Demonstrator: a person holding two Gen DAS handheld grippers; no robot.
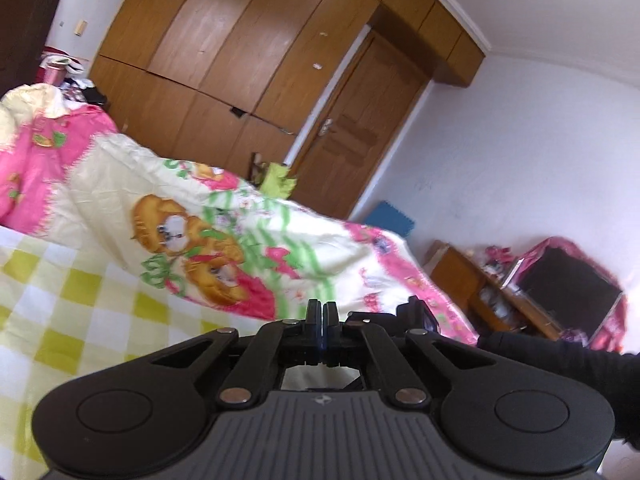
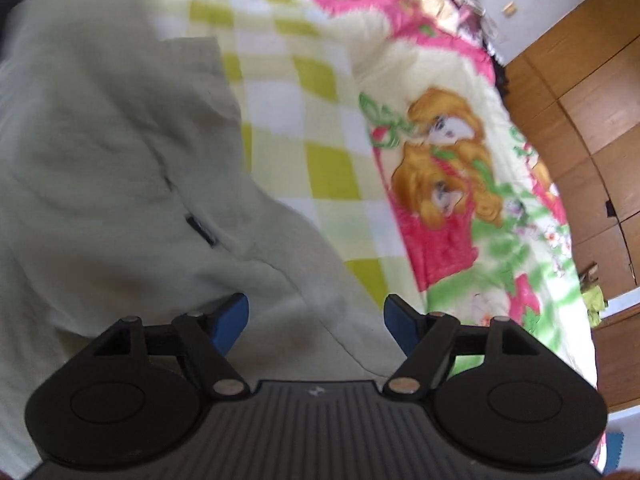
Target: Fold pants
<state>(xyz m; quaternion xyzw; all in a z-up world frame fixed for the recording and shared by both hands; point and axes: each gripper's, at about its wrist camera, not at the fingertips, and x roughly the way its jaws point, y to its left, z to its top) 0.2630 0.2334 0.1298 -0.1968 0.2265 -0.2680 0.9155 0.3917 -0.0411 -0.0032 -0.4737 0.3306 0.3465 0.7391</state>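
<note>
Pale grey-green pants (image 2: 120, 168) lie spread and rumpled on the checked bed sheet (image 2: 280, 92) in the right wrist view, with a small dark label (image 2: 202, 230) on them. My right gripper (image 2: 316, 320) is open, its blue pads (image 2: 232, 320) wide apart just above the near part of the pants, holding nothing. My left gripper (image 1: 322, 312) is shut with its fingers pressed together and nothing visible between them; it points over the bed toward the quilt. The pants do not show in the left wrist view.
A bunched cartoon-print quilt (image 1: 208, 220) lies along the far side of the bed, also in the right wrist view (image 2: 460, 168). Beyond it stand a wooden wardrobe (image 1: 240, 52), a door (image 1: 356, 128), and a low cabinet with a TV (image 1: 568, 288).
</note>
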